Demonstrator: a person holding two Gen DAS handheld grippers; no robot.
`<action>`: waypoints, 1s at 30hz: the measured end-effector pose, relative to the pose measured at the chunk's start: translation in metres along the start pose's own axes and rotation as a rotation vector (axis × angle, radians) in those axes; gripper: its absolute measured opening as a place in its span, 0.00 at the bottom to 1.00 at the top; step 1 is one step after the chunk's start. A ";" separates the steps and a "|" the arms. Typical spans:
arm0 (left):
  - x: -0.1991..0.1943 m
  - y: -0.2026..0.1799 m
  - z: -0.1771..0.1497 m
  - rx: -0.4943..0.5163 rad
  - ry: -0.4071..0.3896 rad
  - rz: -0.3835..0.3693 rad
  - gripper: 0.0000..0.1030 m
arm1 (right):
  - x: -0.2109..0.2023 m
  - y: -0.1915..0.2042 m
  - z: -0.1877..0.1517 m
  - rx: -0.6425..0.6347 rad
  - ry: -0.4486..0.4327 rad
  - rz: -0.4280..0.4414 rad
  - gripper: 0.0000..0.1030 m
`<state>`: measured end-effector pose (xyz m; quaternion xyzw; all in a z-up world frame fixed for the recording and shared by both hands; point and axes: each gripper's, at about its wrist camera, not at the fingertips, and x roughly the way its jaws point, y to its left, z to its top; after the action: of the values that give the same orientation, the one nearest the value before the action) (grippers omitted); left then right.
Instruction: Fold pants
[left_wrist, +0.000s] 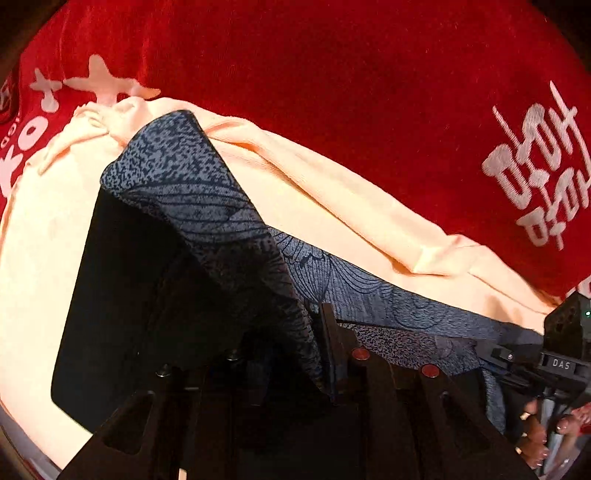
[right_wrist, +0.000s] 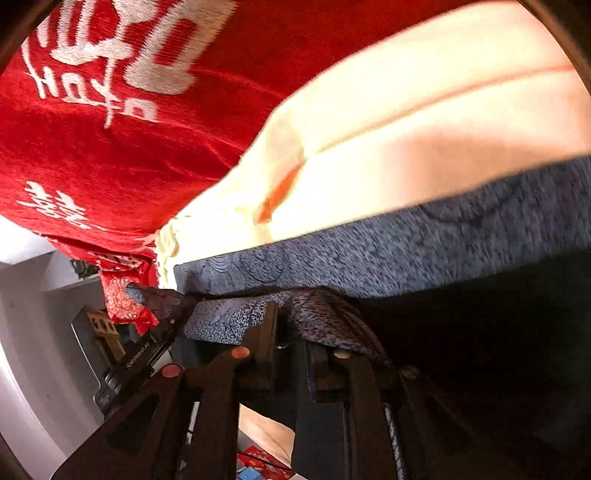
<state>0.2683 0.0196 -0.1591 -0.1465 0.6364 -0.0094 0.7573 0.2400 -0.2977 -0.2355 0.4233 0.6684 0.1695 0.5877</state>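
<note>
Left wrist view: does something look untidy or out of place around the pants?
Yes. The peach cloth under the blue patterned pants is rumpled, with ridges, and bunched at upper left on the red blanket.

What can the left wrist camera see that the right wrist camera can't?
Only the left wrist view shows the white plane shape on the red cloth, a person's fingers, and the right gripper coming in from the side.

Only the right wrist view shows the grey wall, an orange patch on the cream fabric, and the left gripper.

Both show the blue patterned pants, cream fabric, and red cloth with white writing.
</note>
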 end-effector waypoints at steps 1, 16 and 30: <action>-0.007 0.002 0.000 -0.003 -0.003 -0.020 0.29 | -0.002 0.005 -0.002 -0.026 0.003 0.008 0.46; 0.019 -0.037 -0.043 0.213 -0.001 0.287 0.78 | 0.011 0.061 -0.050 -0.346 0.010 -0.275 0.39; -0.002 -0.093 -0.083 0.355 0.073 0.334 0.86 | -0.086 0.019 -0.111 -0.210 -0.172 -0.141 0.59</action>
<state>0.2034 -0.0866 -0.1478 0.0967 0.6671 -0.0009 0.7387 0.1395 -0.3226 -0.1387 0.3244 0.6223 0.1597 0.6943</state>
